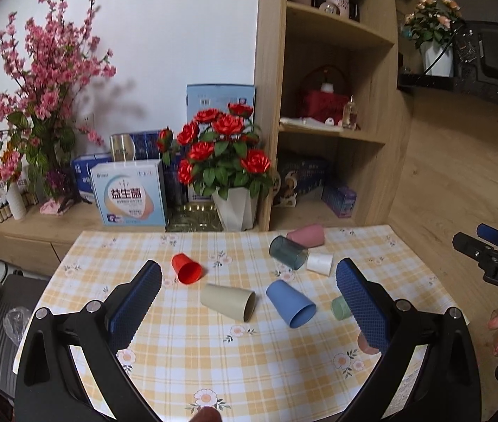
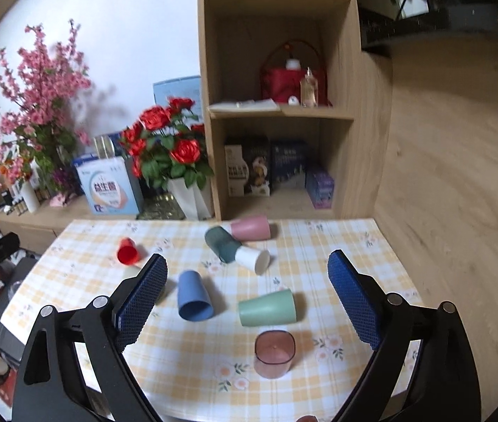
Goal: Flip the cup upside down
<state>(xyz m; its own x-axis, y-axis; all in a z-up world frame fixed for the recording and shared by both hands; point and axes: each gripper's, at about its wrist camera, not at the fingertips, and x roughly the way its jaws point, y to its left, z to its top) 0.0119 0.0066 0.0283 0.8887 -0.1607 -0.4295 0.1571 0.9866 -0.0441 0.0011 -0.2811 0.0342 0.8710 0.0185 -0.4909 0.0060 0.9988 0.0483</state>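
Note:
Several cups lie on their sides on the checked tablecloth [image 1: 185, 358]: a red cup [image 1: 186, 268], a beige cup [image 1: 228, 301], a blue cup [image 1: 290, 303], a green cup [image 2: 267, 307], a dark teal cup [image 1: 288, 252], a white cup [image 1: 320, 263] and a pink cup [image 1: 306, 236]. A translucent pink cup [image 2: 275, 353] stands upright near the front. My left gripper [image 1: 249, 299] is open and empty above the beige and blue cups. My right gripper [image 2: 247, 299] is open and empty above the blue [image 2: 193, 296] and green cups.
A cabinet behind the table holds a red rose pot [image 1: 228, 176], a pink blossom vase [image 1: 38, 112] and boxes [image 1: 131, 193]. An open shelf unit [image 1: 333, 112] stands at the back right. Wooden floor [image 1: 460, 183] lies right of the table.

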